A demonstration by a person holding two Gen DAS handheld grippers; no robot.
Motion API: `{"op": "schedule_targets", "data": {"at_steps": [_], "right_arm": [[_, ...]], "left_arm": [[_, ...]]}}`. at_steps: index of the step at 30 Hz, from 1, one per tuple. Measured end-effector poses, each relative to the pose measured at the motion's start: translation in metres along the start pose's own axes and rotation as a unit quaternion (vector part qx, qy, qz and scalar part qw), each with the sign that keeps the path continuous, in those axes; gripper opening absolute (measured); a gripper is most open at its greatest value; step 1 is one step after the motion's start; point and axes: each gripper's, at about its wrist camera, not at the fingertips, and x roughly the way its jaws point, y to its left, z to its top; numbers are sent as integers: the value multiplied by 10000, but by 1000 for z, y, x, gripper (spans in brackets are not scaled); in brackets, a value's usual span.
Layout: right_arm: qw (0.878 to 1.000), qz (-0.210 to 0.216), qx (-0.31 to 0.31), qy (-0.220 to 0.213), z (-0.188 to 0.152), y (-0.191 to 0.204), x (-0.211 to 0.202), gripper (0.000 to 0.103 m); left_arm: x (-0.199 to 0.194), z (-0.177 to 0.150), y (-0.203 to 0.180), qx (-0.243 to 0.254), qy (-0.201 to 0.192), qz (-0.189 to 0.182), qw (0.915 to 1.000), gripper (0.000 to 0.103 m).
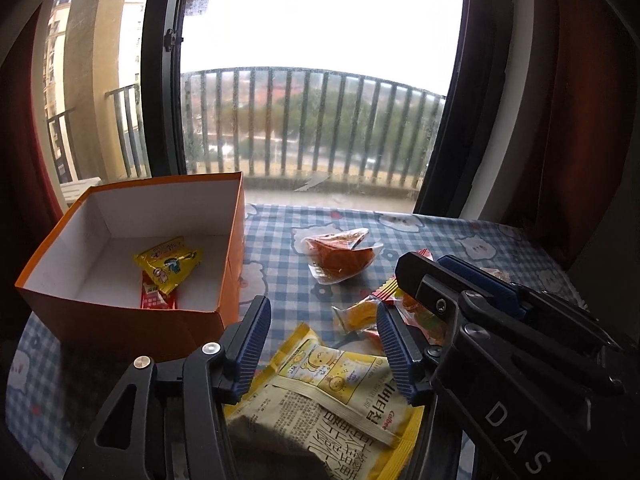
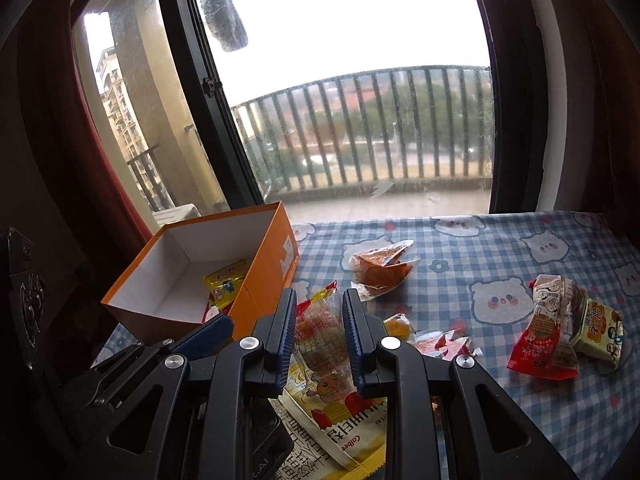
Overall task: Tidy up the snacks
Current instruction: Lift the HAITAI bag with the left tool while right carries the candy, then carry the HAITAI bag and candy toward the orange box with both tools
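Observation:
An open orange box (image 1: 120, 312) stands at the left on the checked tablecloth, holding a yellow packet (image 1: 168, 264) and a red packet (image 1: 158, 300). My left gripper (image 1: 322, 308) is open beside the box's near right corner, above a large yellow snack bag (image 1: 320, 384) lying on the cloth; nothing sits between its pads. My right gripper (image 2: 319, 308) is shut on a clear packet with a red-yellow edge (image 2: 320, 328), held above the same yellow bag (image 2: 332, 412) just right of the box (image 2: 256, 292). The right gripper (image 1: 436, 292) also shows at the right of the left wrist view.
Loose snacks lie on the cloth: a clear packet of orange pieces (image 2: 380, 268), a small yellow candy (image 2: 398, 326), a small red packet (image 2: 440, 346), a red-and-white packet (image 2: 548, 332) and a pale yellow one (image 2: 600, 332) to the right. A window and dark curtains (image 1: 580, 120) close the far side.

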Motion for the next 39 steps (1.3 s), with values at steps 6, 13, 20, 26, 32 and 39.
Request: {"op": "schedule_targets", "data": {"at_steps": [6,13,20,26,32,39], "right_arm": [[9999,-139,15,100,-19,-1,4,27],[9990,-259,140,334,-42,-8,13,27],[9972,-370,298,573,-63,-19,21,27],[9955,-474,377,723,-71,-27,30,27],[9939,-550,510,810,-77,-38,39,26],[9918,-657,608,917,-79,-50,49,26]], "left_arm": [[10,-15,7,0,193,138,9997,83],[23,-36,11,30,505,37,9987,91],[38,-55,10,116,775,-45,9969,99],[54,-65,5,290,930,-84,9952,100],[69,-68,3,215,1047,-239,9940,101],[77,-73,-7,367,1094,-367,9926,92]]}}
